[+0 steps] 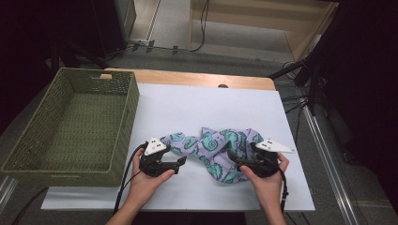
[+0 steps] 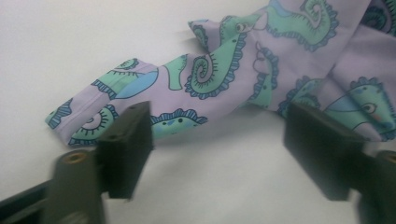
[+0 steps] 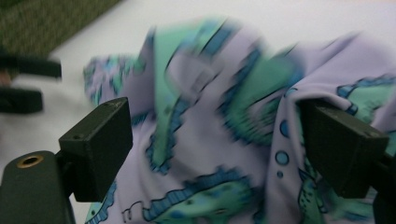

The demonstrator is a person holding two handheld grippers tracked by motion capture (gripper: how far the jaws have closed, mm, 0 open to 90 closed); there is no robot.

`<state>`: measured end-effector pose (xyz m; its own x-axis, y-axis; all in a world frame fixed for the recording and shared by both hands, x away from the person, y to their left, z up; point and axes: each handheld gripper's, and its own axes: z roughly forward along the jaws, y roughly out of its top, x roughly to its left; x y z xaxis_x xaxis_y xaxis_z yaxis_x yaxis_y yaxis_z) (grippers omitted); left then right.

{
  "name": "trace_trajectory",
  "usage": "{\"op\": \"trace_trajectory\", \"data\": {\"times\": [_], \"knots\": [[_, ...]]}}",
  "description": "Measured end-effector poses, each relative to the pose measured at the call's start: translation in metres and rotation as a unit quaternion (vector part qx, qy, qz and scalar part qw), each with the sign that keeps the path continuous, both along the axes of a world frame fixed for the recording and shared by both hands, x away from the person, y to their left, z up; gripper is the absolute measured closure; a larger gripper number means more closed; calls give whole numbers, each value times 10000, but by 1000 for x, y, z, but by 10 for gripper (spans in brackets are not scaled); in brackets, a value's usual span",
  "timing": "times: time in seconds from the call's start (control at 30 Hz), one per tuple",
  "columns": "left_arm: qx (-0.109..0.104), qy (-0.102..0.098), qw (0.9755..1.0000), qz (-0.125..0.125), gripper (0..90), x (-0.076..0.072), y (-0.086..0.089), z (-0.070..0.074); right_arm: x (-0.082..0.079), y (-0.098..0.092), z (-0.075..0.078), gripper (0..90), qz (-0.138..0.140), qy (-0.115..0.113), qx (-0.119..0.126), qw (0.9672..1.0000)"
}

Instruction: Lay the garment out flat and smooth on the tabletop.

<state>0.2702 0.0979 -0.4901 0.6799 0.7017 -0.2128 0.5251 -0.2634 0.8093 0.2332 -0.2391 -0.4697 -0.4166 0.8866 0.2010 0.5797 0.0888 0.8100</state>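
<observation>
Here, a crumpled lilac cloth (image 1: 220, 152) printed with green and blue seahorses, lying on the white table sheet (image 1: 197, 110), well to the right of the green woven basket (image 1: 70, 129) and nearer the person's edge than the sheet's middle. Left gripper (image 1: 180, 161) just beside the cloth's left end, level with it, held in the left hand (image 1: 148, 180); in the left gripper view (image 2: 217, 140), jaws standing wide apart, bare white sheet between them, the cloth's narrow rolled end (image 2: 140, 100) just beyond the tips, no pad pressing on fabric. Nothing held there. Right gripper (image 1: 234, 164) at the cloth's right side, over its near folds, in the right hand (image 1: 267, 180); in the right gripper view (image 3: 212, 140), jaws likewise spread wide, a raised bunch of the cloth (image 3: 224, 126) between them and rising past the tips, somewhat blurred. Right-hand pad close against a fold, whether touching it not clear; left-hand pad apart from the fabric. No grip on the cloth. Basket off to the cloth's left, standing on the table's left part, its near wall overlapping the sheet's edge. Further off beyond the cloth, a strip of wooden tabletop (image 1: 202, 78) at the sheet's far edge.
</observation>
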Motion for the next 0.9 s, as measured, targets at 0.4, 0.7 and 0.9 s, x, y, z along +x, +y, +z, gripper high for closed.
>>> {"op": "trace_trajectory", "data": {"times": [0.4, 0.7, 0.9], "knots": [[-444, -185, 9988, 38, 153, 1, 19, 15, -26, 95, -21, 773, 1964, -209, -275, 9799], [145, 769, 9967, -193, 480, 13, 4, -18, -40, 114, -14, 378, 2734, -375, -84, 9611], [329, 605, 9963, -517, 833, 8, -4, -15, -35, 71, 7, 323, 2353, -767, 461, 9678]]}}
